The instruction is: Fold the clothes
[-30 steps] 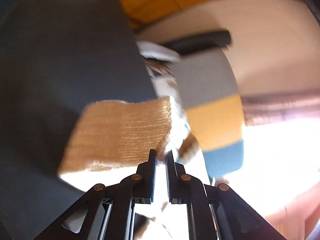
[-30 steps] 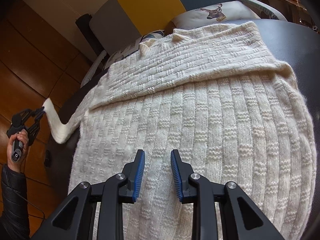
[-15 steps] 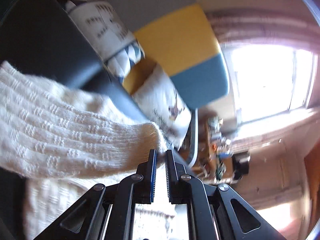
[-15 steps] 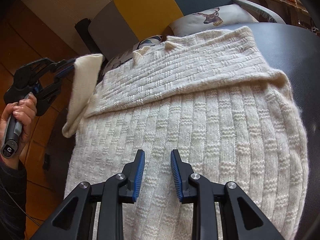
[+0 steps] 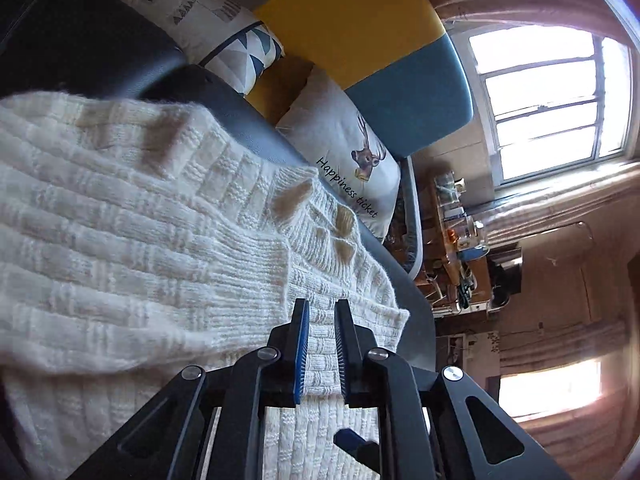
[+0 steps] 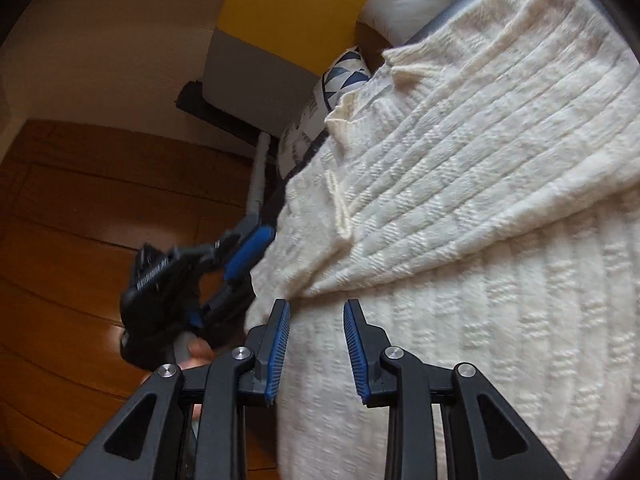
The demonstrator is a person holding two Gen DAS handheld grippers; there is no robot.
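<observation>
A cream knitted sweater (image 6: 500,208) lies spread on a dark round table (image 5: 248,120), with both sleeves folded across its body. In the left wrist view the sweater (image 5: 140,240) fills the left, and the sleeve cuff (image 5: 276,264) lies just ahead of my left gripper (image 5: 320,308). That gripper is open and empty, its jaws a narrow gap apart above the knit. It also shows in the right wrist view (image 6: 224,280) at the sweater's left edge. My right gripper (image 6: 316,312) is open and empty, hovering over the sweater's lower left part.
A yellow, grey and teal chair back (image 5: 360,36) stands behind the table with patterned cushions (image 5: 352,160) on it. A cluttered shelf (image 5: 456,232) and bright windows (image 5: 540,108) are at the right. Wooden floor (image 6: 80,208) lies left of the table.
My left gripper carried the sleeve up from beside the table, laid it across the sweater's body and let it go. My right gripper opened wider and swung left.
</observation>
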